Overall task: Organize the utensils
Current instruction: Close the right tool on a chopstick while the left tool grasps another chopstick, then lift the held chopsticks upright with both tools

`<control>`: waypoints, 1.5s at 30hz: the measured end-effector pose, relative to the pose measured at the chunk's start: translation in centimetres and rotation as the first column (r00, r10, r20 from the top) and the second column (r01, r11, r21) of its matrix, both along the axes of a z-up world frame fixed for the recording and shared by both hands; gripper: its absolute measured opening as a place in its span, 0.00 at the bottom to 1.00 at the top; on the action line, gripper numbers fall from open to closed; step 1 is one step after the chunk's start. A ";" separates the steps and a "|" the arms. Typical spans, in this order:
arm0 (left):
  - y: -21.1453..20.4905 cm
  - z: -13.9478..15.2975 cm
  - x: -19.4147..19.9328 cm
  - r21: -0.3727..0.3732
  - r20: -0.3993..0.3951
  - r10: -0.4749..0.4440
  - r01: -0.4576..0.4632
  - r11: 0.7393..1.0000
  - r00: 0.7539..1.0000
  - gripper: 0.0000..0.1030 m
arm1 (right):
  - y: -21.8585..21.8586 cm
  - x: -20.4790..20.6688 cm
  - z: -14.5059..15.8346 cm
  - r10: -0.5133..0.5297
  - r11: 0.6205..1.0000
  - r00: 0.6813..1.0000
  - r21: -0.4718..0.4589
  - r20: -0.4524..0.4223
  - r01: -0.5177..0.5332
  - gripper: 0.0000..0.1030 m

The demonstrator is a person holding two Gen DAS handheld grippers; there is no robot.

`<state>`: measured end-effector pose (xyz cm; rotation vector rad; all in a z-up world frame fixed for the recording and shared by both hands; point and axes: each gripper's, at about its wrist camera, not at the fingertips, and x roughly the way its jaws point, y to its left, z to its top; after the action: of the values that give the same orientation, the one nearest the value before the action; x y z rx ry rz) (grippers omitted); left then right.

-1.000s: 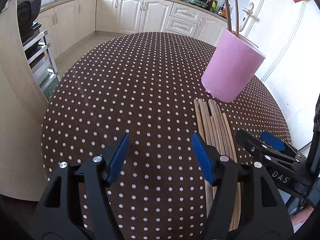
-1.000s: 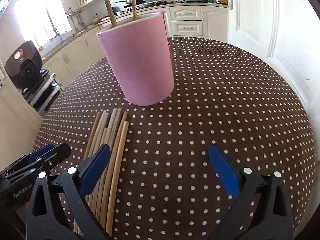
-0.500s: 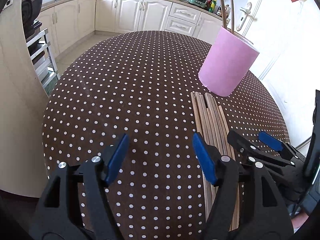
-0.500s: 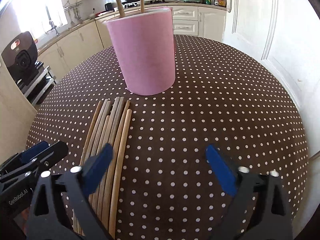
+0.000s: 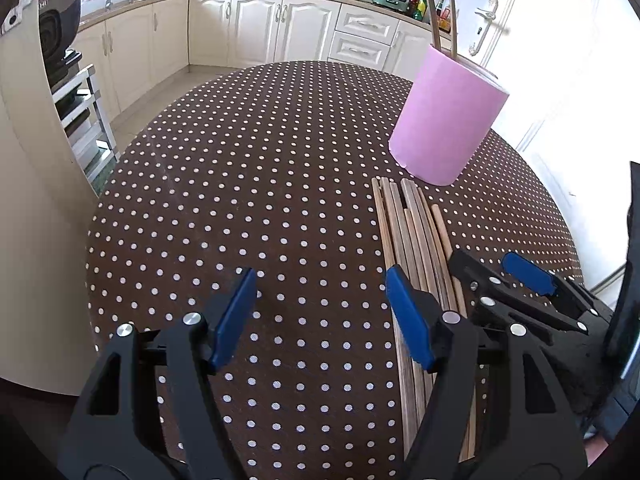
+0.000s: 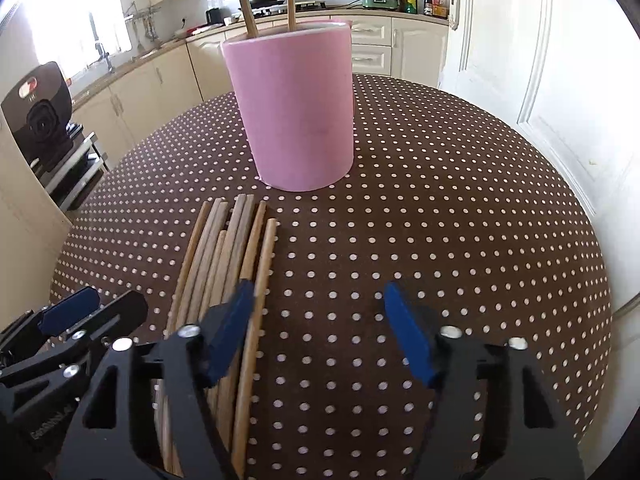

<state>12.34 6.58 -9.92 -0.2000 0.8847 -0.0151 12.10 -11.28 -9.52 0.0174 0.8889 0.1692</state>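
Observation:
A pink cylindrical holder (image 6: 292, 108) stands upright on the dotted table, with two wooden chopsticks (image 6: 244, 0) sticking out of it. It also shows in the left wrist view (image 5: 444, 120). Several loose wooden chopsticks (image 6: 232, 264) lie side by side on the table in front of the holder, also seen in the left wrist view (image 5: 416, 232). My left gripper (image 5: 320, 312) is open and empty, just left of the loose chopsticks. My right gripper (image 6: 320, 328) is open and empty, its left finger over the rightmost chopsticks. The right gripper also shows in the left wrist view (image 5: 504, 272).
The round table wears a brown cloth with white dots (image 5: 260, 168). White kitchen cabinets (image 5: 260, 28) run along the back. A black appliance on a metal rack (image 6: 40, 120) stands left of the table. A white door (image 6: 560, 60) is at the right.
Both grippers have drawn back and lowered slightly; the holder looks farther off and more upright. Both stay open and empty. The chopsticks have not moved.

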 end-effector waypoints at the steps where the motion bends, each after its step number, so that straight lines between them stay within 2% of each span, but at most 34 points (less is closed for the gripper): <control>1: -0.1 0.1 0.1 0.001 0.000 0.002 -0.002 1.000 1.000 0.65 | 0.2 0.0 0.0 0.006 1.000 1.000 0.001 0.001 -0.006 0.52; 3: -0.1 0.1 0.1 -0.005 -0.002 0.003 -0.003 1.000 1.000 0.65 | 0.5 -0.1 0.1 0.018 1.000 1.000 0.014 0.005 -0.018 0.41; 6: -0.1 0.2 0.1 -0.002 -0.002 0.002 -0.002 1.000 1.000 0.65 | 0.9 -0.2 0.0 0.046 0.999 0.999 0.027 0.006 -0.046 0.30; 11: 0.1 -0.2 0.9 -0.013 -0.040 0.025 -0.025 1.000 0.999 0.66 | 1.7 -0.3 -0.1 0.110 0.994 0.994 0.023 -0.003 -0.110 0.17; 15: -0.1 -0.1 1.3 -0.014 -0.036 0.015 -0.016 1.000 0.999 0.66 | 1.5 -0.3 -0.3 0.130 0.991 0.991 0.009 -0.006 -0.130 0.09; 18: -0.7 -0.1 1.5 -0.004 -0.038 -0.005 0.004 1.000 0.999 0.67 | 0.5 -0.1 -0.4 0.124 0.992 0.992 0.025 -0.008 -0.124 0.06; 23: -1.8 -0.2 1.5 0.018 -0.039 -0.026 0.027 0.999 0.999 0.66 | -0.8 -0.4 -0.4 0.098 0.995 0.995 -0.003 -0.001 -0.098 0.05; 30: -2.9 -0.3 1.8 0.084 -0.052 -0.011 0.016 0.996 0.999 0.66 | -1.5 -0.3 -0.4 0.107 0.993 0.994 0.041 -0.007 -0.107 0.05; 36: -3.5 0.1 2.7 0.087 -0.141 0.025 -0.012 0.996 0.990 0.66 | -1.7 -0.3 -0.2 0.108 0.993 0.994 0.038 -0.007 -0.108 0.05; 39: -3.3 0.2 3.0 0.045 -0.165 0.009 -0.002 0.999 0.986 0.54 | -2.1 -0.2 -0.2 0.107 0.993 0.994 0.057 -0.010 -0.106 0.05; 41: -3.4 0.3 3.1 0.044 -0.179 0.010 -0.003 0.999 0.984 0.41 | -2.0 -0.2 -0.1 0.108 0.993 0.994 0.056 -0.010 -0.107 0.05; 43: -3.7 0.3 3.1 0.050 -0.187 -0.007 0.017 0.999 0.982 0.36 | -2.1 -0.2 -0.1 0.108 0.993 0.994 0.052 -0.010 -0.107 0.05; 45: -4.2 0.4 3.2 0.067 -0.195 -0.006 0.019 0.998 0.981 0.35 | -2.1 -0.2 0.0 0.107 0.993 0.994 0.053 -0.010 -0.106 0.05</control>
<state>15.53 2.38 -9.56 -0.1331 1.0802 0.0232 11.93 -13.38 -9.57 0.0201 0.8984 0.2921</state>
